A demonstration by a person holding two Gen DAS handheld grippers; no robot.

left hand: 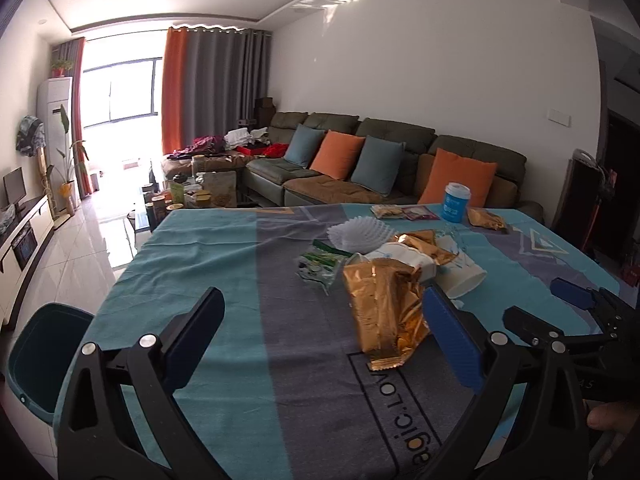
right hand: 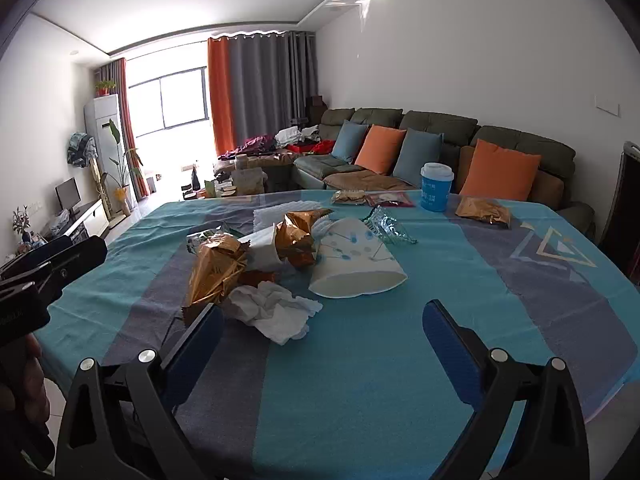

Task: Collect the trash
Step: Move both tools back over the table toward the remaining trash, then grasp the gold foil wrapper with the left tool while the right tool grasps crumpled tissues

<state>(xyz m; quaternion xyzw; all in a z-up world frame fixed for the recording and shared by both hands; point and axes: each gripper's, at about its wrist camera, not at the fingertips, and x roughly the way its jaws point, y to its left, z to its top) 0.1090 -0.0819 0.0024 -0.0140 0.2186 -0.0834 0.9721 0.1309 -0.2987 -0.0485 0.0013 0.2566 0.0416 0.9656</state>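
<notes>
Gold wrapper (left hand: 384, 312) lies nearest in the litter heap mid-table, crumpled tissue (right hand: 272, 312) just right of it. Left gripper (left hand: 324, 344) fingers spread wide, empty; right gripper (right hand: 324, 344) likewise. Best pinch the wrapper's near edge low, then carry left to the bin (left hand: 44, 356) beside the table (left hand: 224, 264).

Dark letters reading "agic.LOV" are seen printed on the near grey part of the tablecloth (left hand: 400, 412); white print on the far blue cup (right hand: 436, 186) cannot be read.
</notes>
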